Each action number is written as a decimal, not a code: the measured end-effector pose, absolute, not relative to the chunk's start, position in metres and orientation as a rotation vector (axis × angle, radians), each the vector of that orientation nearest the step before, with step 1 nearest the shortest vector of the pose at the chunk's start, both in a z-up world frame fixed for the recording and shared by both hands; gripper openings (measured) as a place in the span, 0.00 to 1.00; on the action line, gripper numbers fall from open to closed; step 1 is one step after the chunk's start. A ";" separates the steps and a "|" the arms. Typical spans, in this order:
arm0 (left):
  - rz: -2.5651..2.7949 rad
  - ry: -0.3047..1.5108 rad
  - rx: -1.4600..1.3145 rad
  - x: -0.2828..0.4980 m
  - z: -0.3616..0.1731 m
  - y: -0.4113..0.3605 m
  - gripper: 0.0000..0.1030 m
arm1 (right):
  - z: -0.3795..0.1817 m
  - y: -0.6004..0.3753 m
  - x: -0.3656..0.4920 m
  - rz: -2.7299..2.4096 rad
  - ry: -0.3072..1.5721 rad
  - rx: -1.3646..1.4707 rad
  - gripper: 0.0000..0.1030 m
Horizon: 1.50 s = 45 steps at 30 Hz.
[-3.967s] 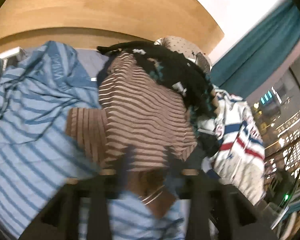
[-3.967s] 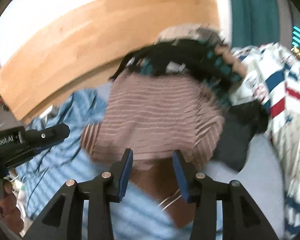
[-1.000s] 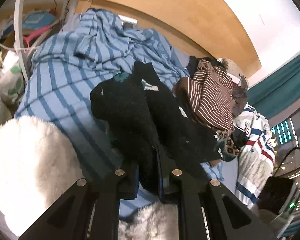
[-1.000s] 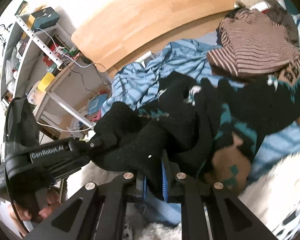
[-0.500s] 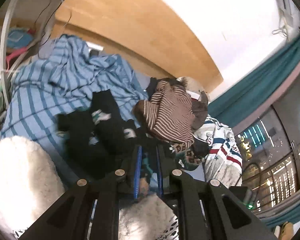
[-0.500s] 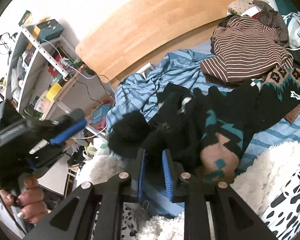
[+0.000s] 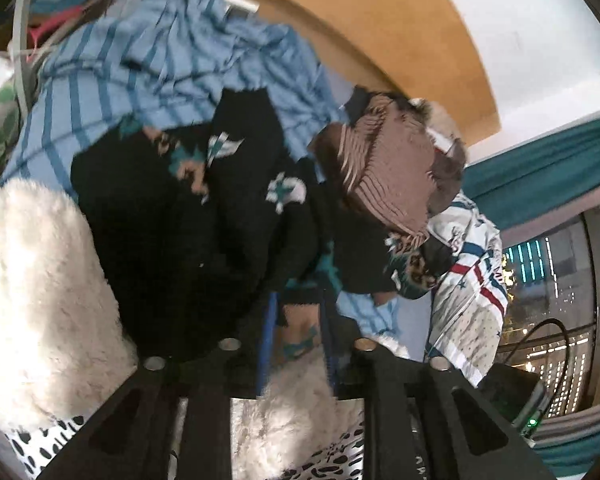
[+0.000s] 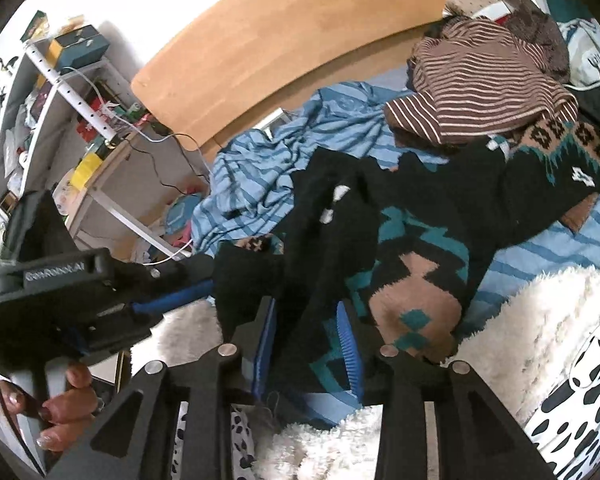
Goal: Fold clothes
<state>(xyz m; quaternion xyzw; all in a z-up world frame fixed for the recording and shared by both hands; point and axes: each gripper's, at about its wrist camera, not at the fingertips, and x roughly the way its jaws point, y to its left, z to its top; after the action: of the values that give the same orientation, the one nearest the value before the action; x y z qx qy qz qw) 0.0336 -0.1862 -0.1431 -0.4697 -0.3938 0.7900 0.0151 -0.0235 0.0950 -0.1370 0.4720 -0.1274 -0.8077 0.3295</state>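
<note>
On the blue-striped bedsheet (image 8: 260,168) we find the black knitted sweater with teal and tan pattern (image 8: 412,240), spread toward the fluffy white blanket (image 8: 540,320). Our left gripper (image 7: 296,320) clamps its hem; our right gripper (image 8: 306,316) pinches a black fold. The sweater's far end runs under the brown-and-white striped top (image 8: 488,80), hidden there. The left view is blurred. Lettering on the left gripper's body in the right view is smeared, roughly "GenRobot.AI".

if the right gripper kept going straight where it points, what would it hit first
The right gripper already has the black patterned sweater between its jaws, so it would push further into that. Beyond lies the blue striped bedding, though depth is hard to judge.
</note>
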 end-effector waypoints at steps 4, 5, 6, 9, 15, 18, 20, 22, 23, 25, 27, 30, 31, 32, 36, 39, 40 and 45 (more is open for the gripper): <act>2.469 -1.218 -1.448 0.030 -0.150 -0.183 0.55 | -0.145 0.099 -0.028 -2.124 -0.341 1.264 0.39; 2.469 -1.224 -1.437 0.029 -0.151 -0.182 0.60 | -0.147 0.100 -0.029 -2.126 -0.342 1.271 0.40; 2.468 -1.228 -1.429 0.029 -0.151 -0.183 0.62 | -0.148 0.101 -0.030 -2.129 -0.342 1.278 0.42; 2.460 -1.242 -1.409 0.028 -0.153 -0.183 0.62 | -0.153 0.103 -0.033 -2.147 -0.340 1.302 0.46; 2.462 -1.262 -1.439 0.026 -0.165 -0.186 0.62 | -0.155 0.110 -0.044 -2.194 -0.334 1.328 0.47; 2.442 -1.285 -1.463 0.023 -0.174 -0.188 0.62 | -0.154 0.113 -0.049 -2.217 -0.330 1.334 0.48; 2.397 -1.318 -1.488 0.020 -0.184 -0.187 0.62 | -0.154 0.116 -0.053 -2.232 -0.328 1.337 0.48; 2.379 -1.323 -1.511 0.018 -0.190 -0.187 0.62 | -0.154 0.116 -0.058 -2.244 -0.323 1.340 0.50; 2.376 -1.322 -1.521 0.017 -0.192 -0.187 0.62 | -0.154 0.115 -0.061 -2.246 -0.318 1.340 0.53; 2.370 -1.334 -1.534 0.017 -0.197 -0.188 0.62 | -0.156 0.108 -0.070 -2.244 -0.286 1.344 0.55; 2.363 -1.360 -1.531 0.019 -0.200 -0.191 0.62 | -0.161 0.098 -0.082 -2.229 -0.237 1.367 0.55; 2.355 -1.391 -1.519 0.020 -0.201 -0.194 0.62 | -0.171 0.081 -0.101 -2.201 -0.169 1.403 0.55; 2.352 -1.402 -1.515 0.021 -0.202 -0.195 0.62 | -0.173 0.074 -0.107 -2.193 -0.151 1.406 0.55; 2.355 -1.406 -1.508 0.022 -0.201 -0.197 0.62 | -0.176 0.067 -0.114 -2.187 -0.136 1.402 0.55; 2.383 -1.425 -1.480 0.025 -0.195 -0.202 0.62 | -0.189 0.040 -0.143 -2.156 -0.107 1.439 0.55; 2.397 -1.444 -1.463 0.027 -0.193 -0.207 0.62 | -0.207 0.025 -0.154 -2.162 -0.068 1.513 0.52; 2.397 -1.449 -1.462 0.027 -0.193 -0.208 0.62 | -0.211 0.025 -0.153 -2.165 -0.067 1.521 0.50; 2.385 -1.450 -1.478 0.026 -0.197 -0.209 0.62 | -0.225 0.044 -0.140 -2.208 -0.086 1.507 0.28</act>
<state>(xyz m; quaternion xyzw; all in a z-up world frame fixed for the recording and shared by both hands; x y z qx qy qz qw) 0.0256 -0.2092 -0.1972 -0.4679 -0.4591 0.7551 -0.0081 -0.1395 0.0439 -0.2252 0.5483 -0.0313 -0.8030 0.2314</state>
